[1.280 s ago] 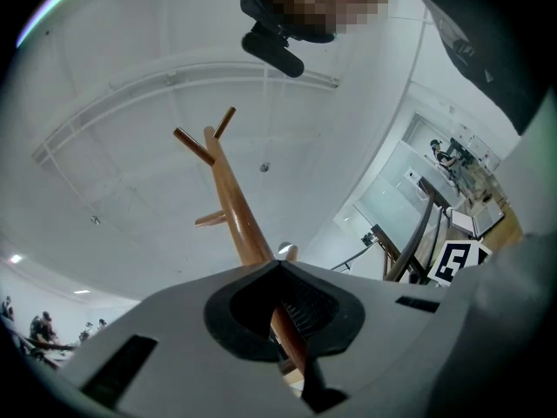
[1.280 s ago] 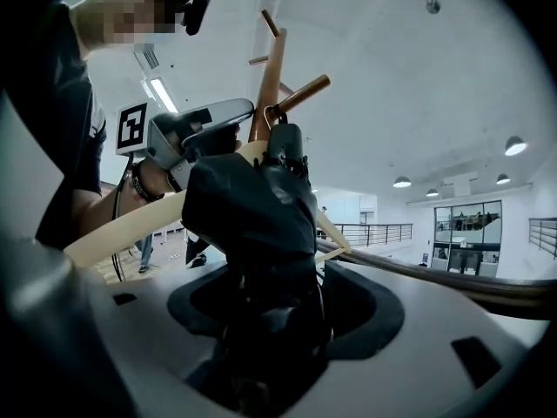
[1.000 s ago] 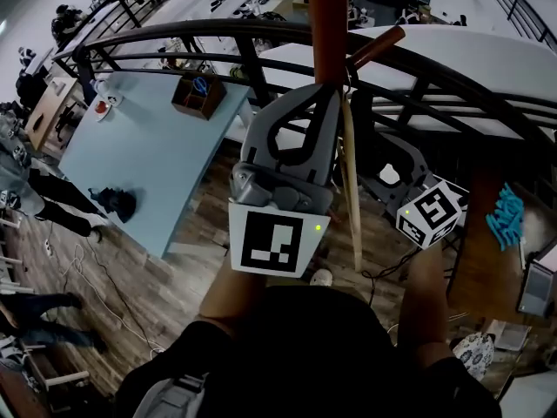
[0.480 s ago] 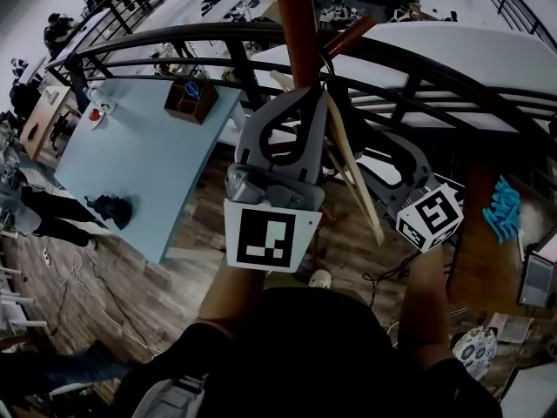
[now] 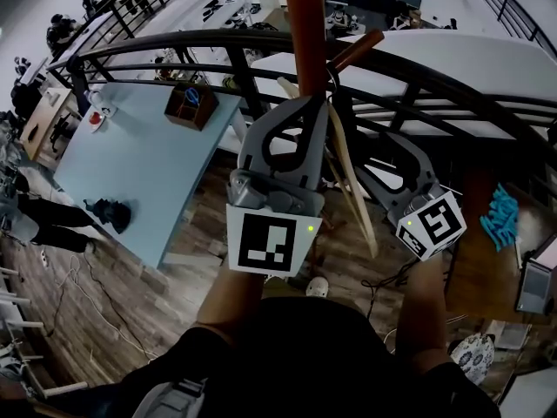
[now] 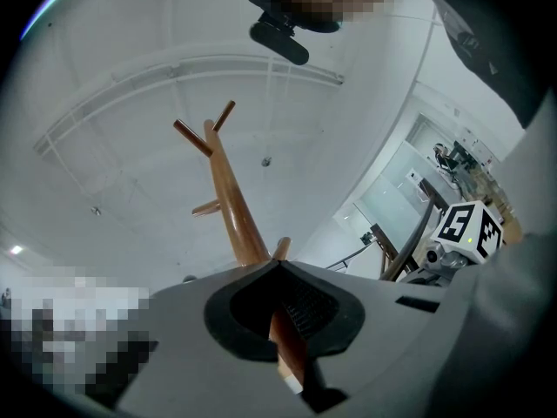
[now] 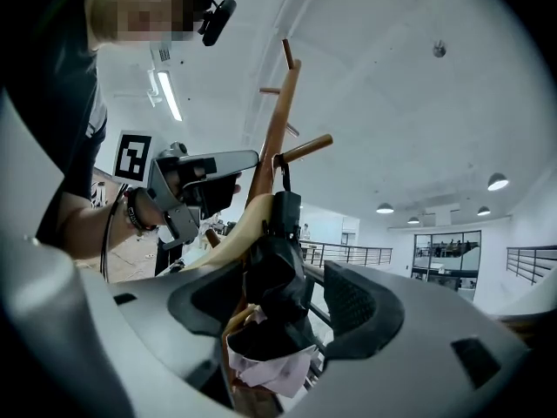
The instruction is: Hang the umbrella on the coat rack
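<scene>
The coat rack is a red-brown wooden pole with pegs, right in front of me. My left gripper is shut around that pole; in the left gripper view the coat rack pole runs up from between the meeting jaws of my left gripper. The black folded umbrella hangs by its strap from a peg, also seen as the peg. My right gripper stands open around the umbrella, with a gap at the right pad. In the head view my right gripper reaches up to the rack.
A pale wooden stick hangs tilted beside the pole. Behind the rack runs a black railing. Far below lie a light blue table with a wooden box, and people on the floor. Teal items lie at right.
The pale stick swung from hanging straight to tilted. The left gripper stays on the pole; the right gripper's marker cube has hardly shifted.
</scene>
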Tool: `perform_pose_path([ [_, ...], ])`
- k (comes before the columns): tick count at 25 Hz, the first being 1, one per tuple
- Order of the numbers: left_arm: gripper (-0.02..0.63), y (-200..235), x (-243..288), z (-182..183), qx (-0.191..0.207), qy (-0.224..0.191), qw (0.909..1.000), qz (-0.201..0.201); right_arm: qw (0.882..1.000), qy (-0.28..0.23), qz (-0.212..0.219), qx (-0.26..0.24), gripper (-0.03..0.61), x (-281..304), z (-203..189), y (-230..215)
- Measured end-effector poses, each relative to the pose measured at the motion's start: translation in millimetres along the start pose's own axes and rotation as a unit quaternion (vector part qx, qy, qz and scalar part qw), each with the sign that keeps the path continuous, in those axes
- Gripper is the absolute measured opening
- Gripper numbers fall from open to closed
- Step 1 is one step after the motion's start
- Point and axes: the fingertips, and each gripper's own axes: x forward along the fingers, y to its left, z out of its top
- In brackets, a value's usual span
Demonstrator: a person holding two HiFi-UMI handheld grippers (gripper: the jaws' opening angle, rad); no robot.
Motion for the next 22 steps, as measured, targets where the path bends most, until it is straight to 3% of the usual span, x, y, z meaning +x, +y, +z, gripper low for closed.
perform_pose_path([
  [7,0.011,-2.5,2.2,-3.5,0.001,0.009,0.9999,-0.005,1.0,-0.016,-0.008,-0.001,0.284,-1.4,14.9,-3.6],
  [15,0.011,-5.6,3.1,-10.7,-0.03,0.02,0.9992,-0.015,0.999,-0.034,-0.03,0.0,0.284,-2.6,27.5,-12.5],
  [22,0.011,-3.6,1.3,-15.6,-0.02,0.026,0.9995,-0.001,0.999,-0.035,-0.036,0.003,0.284,-9.7,28.5,-13.1],
])
